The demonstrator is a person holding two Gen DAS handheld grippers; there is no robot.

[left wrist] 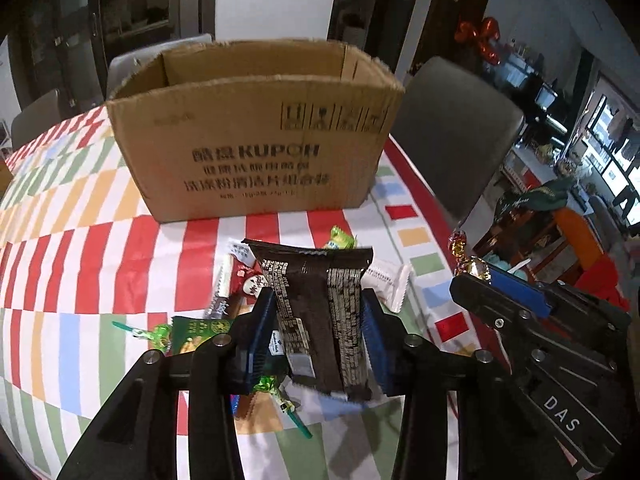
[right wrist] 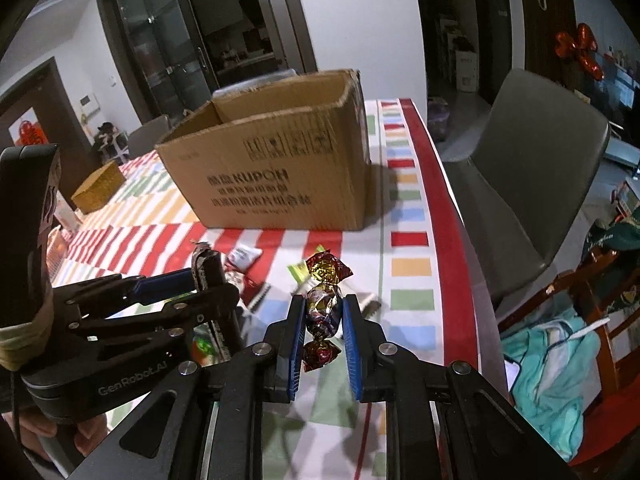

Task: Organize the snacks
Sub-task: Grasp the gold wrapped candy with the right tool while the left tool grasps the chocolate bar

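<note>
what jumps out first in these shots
A big open cardboard box stands on the striped tablecloth, with loose snacks scattered in front. The left tool grips a dark snack packet; the right tool pinches a foil-wrapped candy.

walls: white | doors: dark glass doors (right wrist: 172, 60) upper left | chair: grey chair (right wrist: 532, 184) at right | table: striped tablecloth (left wrist: 80, 248) | light: dim indoor
</note>
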